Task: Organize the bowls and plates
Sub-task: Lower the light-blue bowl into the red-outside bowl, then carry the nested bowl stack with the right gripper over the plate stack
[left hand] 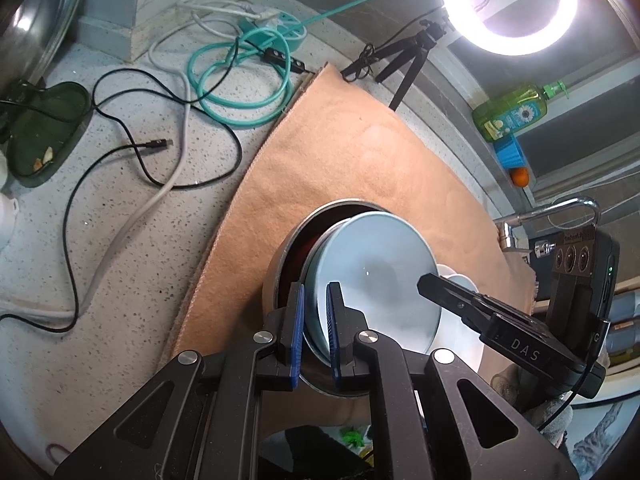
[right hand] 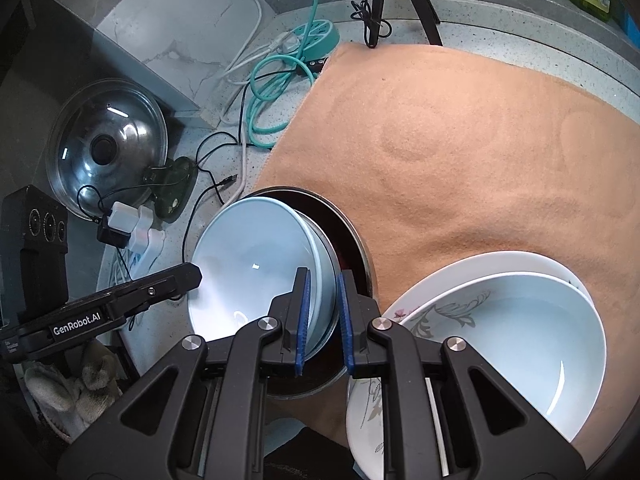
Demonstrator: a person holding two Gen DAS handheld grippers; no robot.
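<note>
A pale blue bowl (left hand: 376, 272) is held tilted over a steel bowl with a dark red inside (left hand: 296, 248) on the orange cloth (left hand: 352, 152). My left gripper (left hand: 316, 324) is shut on the blue bowl's rim at one side. My right gripper (right hand: 324, 312) is shut on the rim at the opposite side; the blue bowl (right hand: 256, 264) and steel bowl (right hand: 352, 248) show there too. Each gripper appears in the other's view: the right one (left hand: 424, 280) and the left one (right hand: 196, 272). A blue bowl (right hand: 520, 344) rests on a white flowered plate (right hand: 404, 312) at the right.
Cables (left hand: 132, 148) and a teal power strip (left hand: 276, 28) lie on the speckled counter (left hand: 80, 240). A pot lid (right hand: 104, 144) leans at the left. A ring light (left hand: 508, 4) on a tripod, a soap bottle (left hand: 508, 112) and a tap (left hand: 560, 208) stand behind the cloth.
</note>
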